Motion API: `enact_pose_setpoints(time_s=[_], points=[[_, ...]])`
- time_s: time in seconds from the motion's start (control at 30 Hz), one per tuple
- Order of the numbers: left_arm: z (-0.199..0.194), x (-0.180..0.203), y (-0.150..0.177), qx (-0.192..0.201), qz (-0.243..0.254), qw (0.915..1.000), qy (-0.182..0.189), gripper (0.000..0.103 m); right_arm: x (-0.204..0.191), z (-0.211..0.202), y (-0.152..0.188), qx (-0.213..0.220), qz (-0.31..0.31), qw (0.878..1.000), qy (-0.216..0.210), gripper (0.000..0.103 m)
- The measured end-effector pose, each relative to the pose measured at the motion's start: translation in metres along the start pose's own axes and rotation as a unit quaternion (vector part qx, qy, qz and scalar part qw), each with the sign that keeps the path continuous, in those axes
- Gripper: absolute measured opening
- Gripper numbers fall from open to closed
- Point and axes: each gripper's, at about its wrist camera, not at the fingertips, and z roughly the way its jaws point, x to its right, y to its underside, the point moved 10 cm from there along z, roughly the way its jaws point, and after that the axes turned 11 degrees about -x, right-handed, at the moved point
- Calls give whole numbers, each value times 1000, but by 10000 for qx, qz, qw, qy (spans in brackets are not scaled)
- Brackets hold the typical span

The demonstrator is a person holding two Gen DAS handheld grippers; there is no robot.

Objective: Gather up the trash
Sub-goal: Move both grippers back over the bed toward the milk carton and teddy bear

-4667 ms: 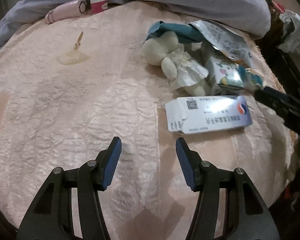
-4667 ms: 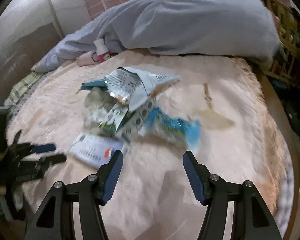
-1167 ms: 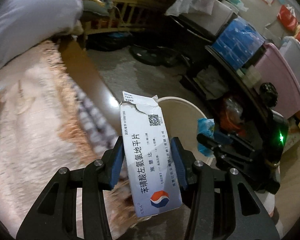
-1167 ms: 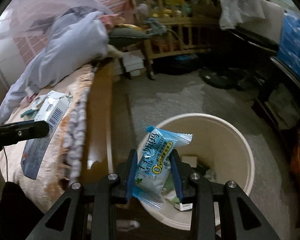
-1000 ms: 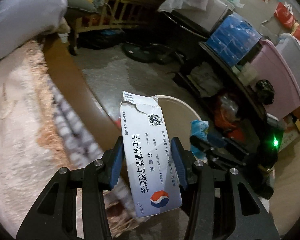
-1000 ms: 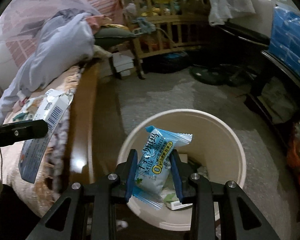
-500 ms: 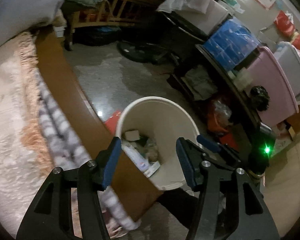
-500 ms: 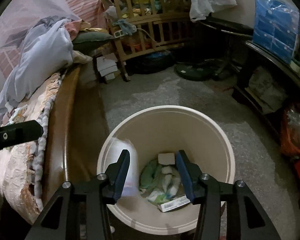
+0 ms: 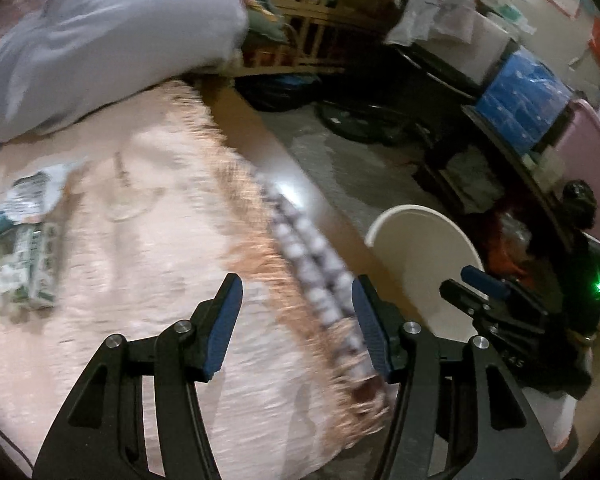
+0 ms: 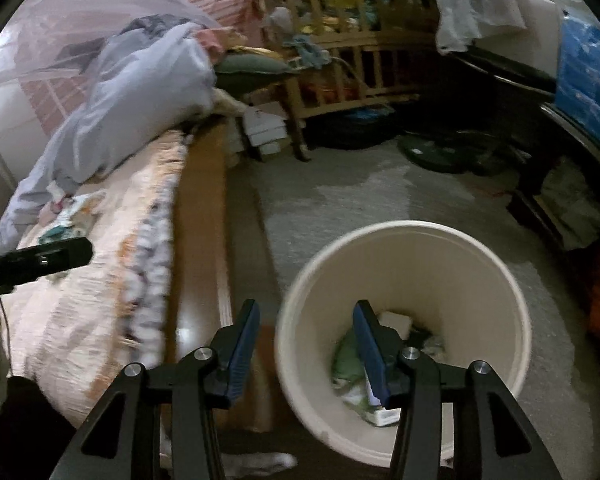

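Observation:
My left gripper (image 9: 296, 322) is open and empty above the fringed edge of the pink bedspread (image 9: 148, 264). Crumpled wrappers and a small carton (image 9: 28, 236) lie on the bedspread at the far left. The cream waste bin (image 9: 424, 248) stands on the floor to the right, and the right gripper's fingers (image 9: 484, 280) reach over it. In the right wrist view my right gripper (image 10: 304, 344) is open and empty over the near left rim of the bin (image 10: 496, 320). Dropped trash (image 10: 356, 376) lies at the bin's bottom.
A grey quilt (image 10: 140, 92) is heaped on the bed. The brown wooden bed rail (image 10: 204, 216) runs beside the bin. A wooden crib (image 10: 340, 52) stands behind, dark shelving with blue packs (image 9: 524, 96) on the right, grey floor (image 10: 360, 196) between.
Both grippers let go of their loads, the white box and the blue snack packet, over the bin. The left gripper then swung back left over the bed; the right shifted left at the rim.

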Motion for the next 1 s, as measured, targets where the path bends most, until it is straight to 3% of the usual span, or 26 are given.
enact_pose_setpoints(time_s=[0.43,0.63,0.77,1.0], points=[[-44,-137,34,157,-838,9946,-597,56,-158,34,-8,-416,-988,9891,-1013,55],[-60,-231,66,177,-1667,9819,-878,56,-230,57,-15,-613,-1459,9793,-1265,56],[-70,-281,86,229,-2140,9717,-978,56,-287,74,-26,-706,-1734,9719,-1424,64],[-79,-326,103,304,-2545,9619,-954,56,-378,116,-58,-778,-2025,9666,-1368,65]])
